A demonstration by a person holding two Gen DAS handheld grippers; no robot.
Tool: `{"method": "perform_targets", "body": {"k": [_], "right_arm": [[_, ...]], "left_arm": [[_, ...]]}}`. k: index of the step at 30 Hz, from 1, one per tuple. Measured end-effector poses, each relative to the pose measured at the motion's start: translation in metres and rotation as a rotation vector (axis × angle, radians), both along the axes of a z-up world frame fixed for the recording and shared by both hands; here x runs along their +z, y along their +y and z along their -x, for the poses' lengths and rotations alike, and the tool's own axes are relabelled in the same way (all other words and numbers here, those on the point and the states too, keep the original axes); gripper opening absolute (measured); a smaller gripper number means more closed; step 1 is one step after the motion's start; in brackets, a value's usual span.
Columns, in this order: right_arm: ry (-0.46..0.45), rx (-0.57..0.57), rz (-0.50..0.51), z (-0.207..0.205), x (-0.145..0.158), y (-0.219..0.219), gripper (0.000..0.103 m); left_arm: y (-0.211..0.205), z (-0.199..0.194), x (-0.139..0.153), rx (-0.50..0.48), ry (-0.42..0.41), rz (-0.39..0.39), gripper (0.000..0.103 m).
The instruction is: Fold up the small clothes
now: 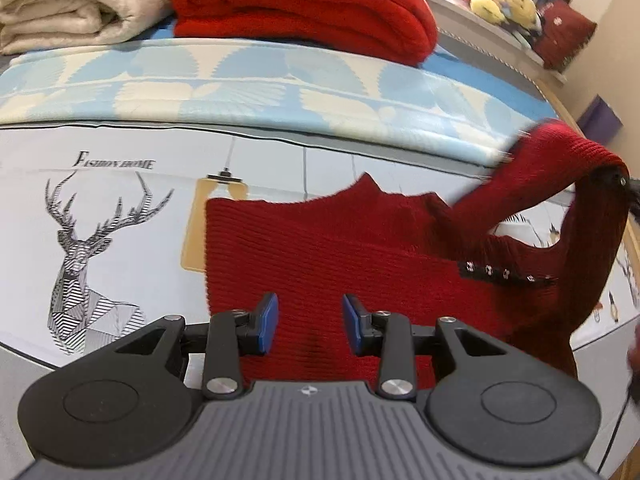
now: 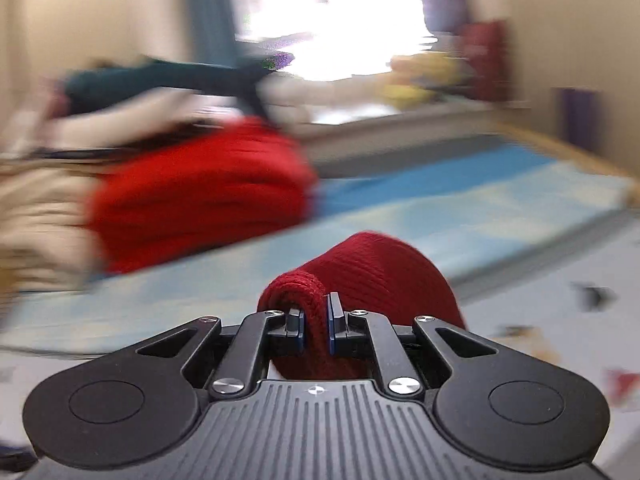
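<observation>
A dark red knit sweater (image 1: 320, 248) lies flat on the printed bed sheet (image 1: 120, 272), with a row of small studs near its right edge. My left gripper (image 1: 310, 322) hovers just above its lower part, open, with nothing between the blue pads. The sweater's right sleeve (image 1: 560, 160) is lifted off the sheet in an arch at the right of the left wrist view. In the right wrist view my right gripper (image 2: 316, 320) is shut on the sleeve's ribbed cuff (image 2: 296, 288), and the knit bulges out beyond the fingers. That view is blurred by motion.
A folded bright red blanket (image 1: 300, 4) and a cream blanket (image 1: 68, 4) lie at the far side on a blue patterned mat (image 1: 280, 88). Plush toys (image 1: 500, 0) and a dark red cushion (image 1: 564, 36) sit on a ledge at the back right. A deer print (image 1: 88, 248) marks the sheet's left.
</observation>
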State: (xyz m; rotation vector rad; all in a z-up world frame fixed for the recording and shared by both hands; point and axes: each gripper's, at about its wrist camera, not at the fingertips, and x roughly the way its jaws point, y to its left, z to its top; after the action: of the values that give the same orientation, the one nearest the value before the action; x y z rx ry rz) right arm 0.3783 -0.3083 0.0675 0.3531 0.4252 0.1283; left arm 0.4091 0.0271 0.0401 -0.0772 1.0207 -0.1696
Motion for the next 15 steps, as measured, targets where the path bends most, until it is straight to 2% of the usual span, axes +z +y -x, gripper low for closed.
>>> {"method": "perform_targets", "body": {"k": [3, 4, 5, 6, 8, 9, 10, 13, 15], "right_arm": [[0.014, 0.223, -0.129, 0.005, -0.008, 0.026, 0.011], [0.070, 0.280, -0.126, 0.003, -0.018, 0.036, 0.011], [0.160, 0.309, -0.074, -0.002, -0.029, 0.047, 0.012], [0.247, 0.314, -0.002, -0.006, -0.040, 0.056, 0.019], [0.386, 0.306, 0.173, -0.007, -0.060, 0.071, 0.023], [0.434, 0.305, 0.250, -0.005, -0.066, 0.076, 0.023], [0.444, 0.304, 0.277, -0.001, -0.065, 0.077, 0.023], [0.425, 0.235, 0.236, 0.011, -0.041, 0.061, 0.025], [0.381, 0.124, 0.164, 0.021, -0.022, 0.038, 0.031]], "left_arm": [[0.008, 0.000, 0.003, 0.018, 0.001, 0.005, 0.039], [0.010, -0.001, 0.002, 0.027, 0.005, -0.004, 0.039], [0.012, -0.001, 0.003, 0.034, 0.004, -0.007, 0.039], [0.015, -0.002, 0.003, 0.041, 0.005, -0.003, 0.039], [0.021, -0.003, 0.005, 0.053, 0.008, 0.021, 0.040], [0.024, -0.004, 0.006, 0.061, 0.007, 0.033, 0.040], [0.028, -0.005, 0.009, 0.071, 0.004, 0.044, 0.041], [0.042, -0.008, 0.013, 0.113, -0.003, 0.069, 0.044], [0.054, -0.012, 0.014, 0.157, 0.003, 0.090, 0.044]]}}
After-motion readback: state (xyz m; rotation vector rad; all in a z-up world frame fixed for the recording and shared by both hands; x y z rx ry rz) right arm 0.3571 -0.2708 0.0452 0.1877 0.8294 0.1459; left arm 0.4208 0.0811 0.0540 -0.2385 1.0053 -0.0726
